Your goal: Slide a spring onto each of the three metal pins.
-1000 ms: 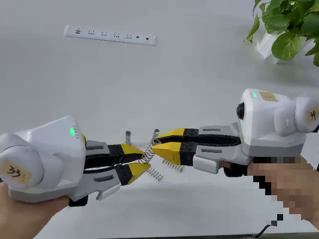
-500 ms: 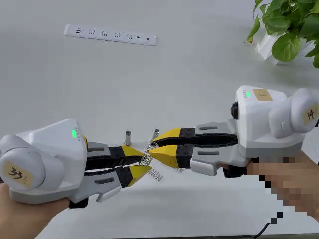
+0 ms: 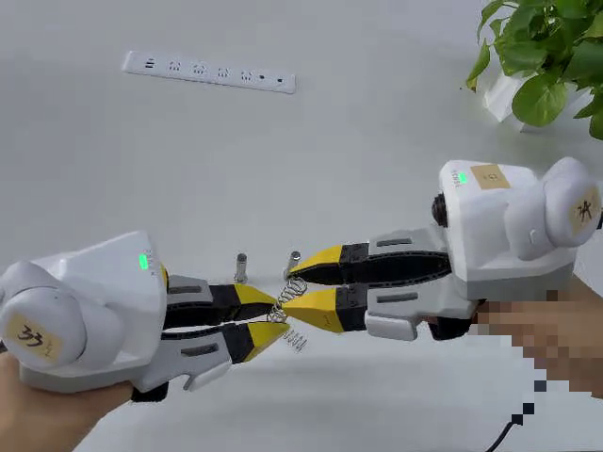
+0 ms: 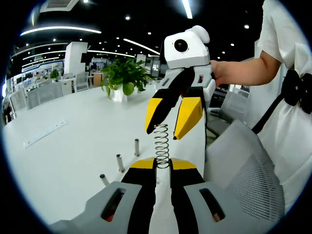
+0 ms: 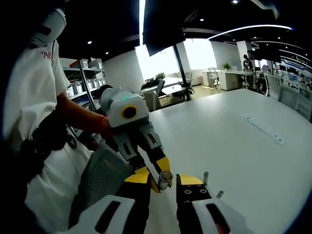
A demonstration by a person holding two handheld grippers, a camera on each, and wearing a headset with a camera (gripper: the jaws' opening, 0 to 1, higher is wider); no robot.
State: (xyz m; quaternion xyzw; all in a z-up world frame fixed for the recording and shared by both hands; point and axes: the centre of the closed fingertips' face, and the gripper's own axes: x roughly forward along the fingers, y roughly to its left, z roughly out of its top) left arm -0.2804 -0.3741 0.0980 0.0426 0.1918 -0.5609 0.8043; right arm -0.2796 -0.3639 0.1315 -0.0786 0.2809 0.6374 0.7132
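Observation:
A small coil spring (image 3: 285, 301) (image 4: 162, 142) sticks out from my left gripper (image 3: 277, 314) (image 4: 162, 164), which is shut on its near end. My right gripper (image 3: 287, 288) (image 4: 163, 134) faces it tip to tip, open, with its yellow jaws straddling the spring's free end (image 5: 165, 179). Both are held above the white table (image 3: 377, 151). Three short metal pins stand upright in a row (image 4: 137, 146) (image 4: 119, 162) (image 4: 103, 179); two of them (image 3: 241, 266) (image 3: 295, 259) show just behind the jaws. A loose spring (image 3: 295, 339) lies on the table below the tips.
A white power strip (image 3: 207, 71) lies at the far left of the table. A potted plant (image 3: 542, 56) stands at the far right corner. A person in a white top stands close behind both grippers, and a mesh chair back (image 4: 248, 175) sits beside the table.
My right gripper's jaws have spread a little around the spring's end. Both grippers drifted slightly left and toward me. A second loose spring is now hidden behind the right gripper.

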